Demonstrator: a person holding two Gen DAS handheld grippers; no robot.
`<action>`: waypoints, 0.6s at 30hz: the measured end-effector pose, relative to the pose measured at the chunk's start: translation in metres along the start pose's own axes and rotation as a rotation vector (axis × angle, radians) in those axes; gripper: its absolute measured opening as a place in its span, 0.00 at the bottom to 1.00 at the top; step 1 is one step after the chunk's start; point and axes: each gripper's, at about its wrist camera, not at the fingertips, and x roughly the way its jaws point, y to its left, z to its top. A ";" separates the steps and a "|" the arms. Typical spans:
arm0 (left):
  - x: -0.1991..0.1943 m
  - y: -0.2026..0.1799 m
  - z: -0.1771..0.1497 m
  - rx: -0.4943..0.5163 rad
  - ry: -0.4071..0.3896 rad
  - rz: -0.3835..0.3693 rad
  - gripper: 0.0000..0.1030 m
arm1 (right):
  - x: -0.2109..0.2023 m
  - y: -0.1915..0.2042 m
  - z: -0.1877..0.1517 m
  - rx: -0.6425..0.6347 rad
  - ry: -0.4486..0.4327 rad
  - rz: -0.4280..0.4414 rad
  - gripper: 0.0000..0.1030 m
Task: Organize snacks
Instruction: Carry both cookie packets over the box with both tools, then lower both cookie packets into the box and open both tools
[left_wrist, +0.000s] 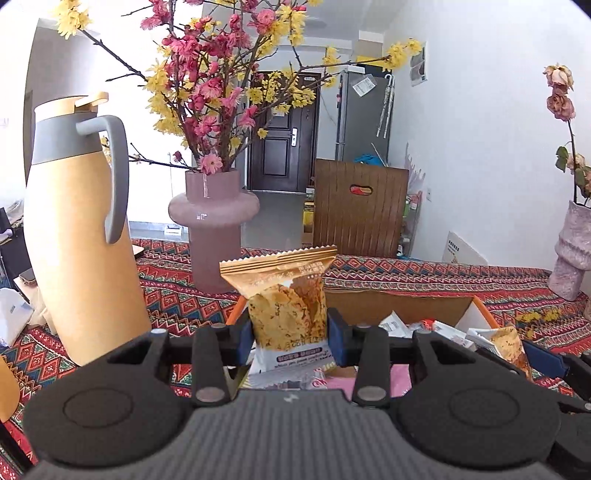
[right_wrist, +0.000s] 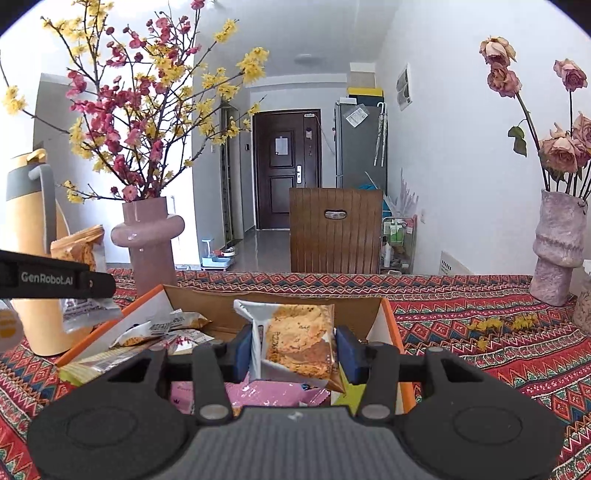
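- Left gripper (left_wrist: 290, 334): its blue pads are clamped on a gold-topped snack packet (left_wrist: 284, 295), held upright by its lower half, probably so the packet hangs clear of the pile below.
- Right gripper (right_wrist: 293, 349): pressed together on a second snack packet (right_wrist: 295, 339), this one turned sideways with its white end to the left; the side-on grip suggests it was taken as it lay.
- Just beneath both: the cardboard box (right_wrist: 388, 317) with orange edges, holding loose wrappers and a pink packet (right_wrist: 269, 393). Both held packets sit over its opening, so sorting looks under way.
- Further out: the patterned tablecloth (right_wrist: 480, 350), the tan thermos jug (left_wrist: 74, 221) left of the box, and the pink vase (left_wrist: 214, 221) of blossom branches behind it, close enough to knock.
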 end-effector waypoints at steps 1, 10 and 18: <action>0.004 0.001 -0.001 -0.001 -0.011 0.016 0.40 | 0.005 0.002 -0.001 -0.004 0.001 -0.008 0.45; 0.024 0.008 -0.017 0.008 -0.010 0.048 0.40 | 0.024 0.005 -0.014 -0.025 0.022 -0.024 0.46; 0.007 0.014 -0.016 -0.018 -0.077 0.042 1.00 | 0.020 0.000 -0.015 -0.004 0.020 -0.008 0.85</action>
